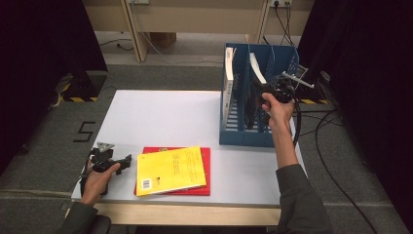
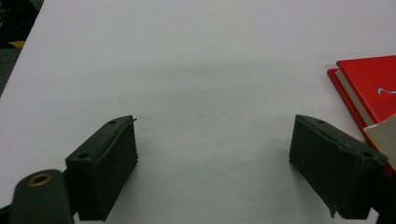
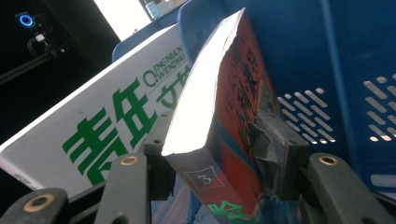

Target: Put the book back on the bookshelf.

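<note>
A blue file holder [image 1: 243, 137] with several slots stands at the table's right. A white book with green characters [image 1: 228, 83] stands upright in its left slot. In the slot beside it leans a book with a red and blue cover [image 1: 256, 68]. My right gripper [image 1: 260, 95] reaches into that slot. In the right gripper view the red and blue book [image 3: 233, 93] stands between the jaws of the right gripper [image 3: 212, 140], which are parted and loose around it, beside the white book [image 3: 107, 126]. My left gripper [image 1: 127, 161] rests open on the table, nothing between its jaws [image 2: 215, 126].
A yellow book [image 1: 170, 170] lies on a red book [image 1: 207, 165] at the front middle of the white table [image 1: 160, 117], just right of the left gripper. The red book [image 2: 369, 79] is also in the left gripper view. Cables hang off the table's right side.
</note>
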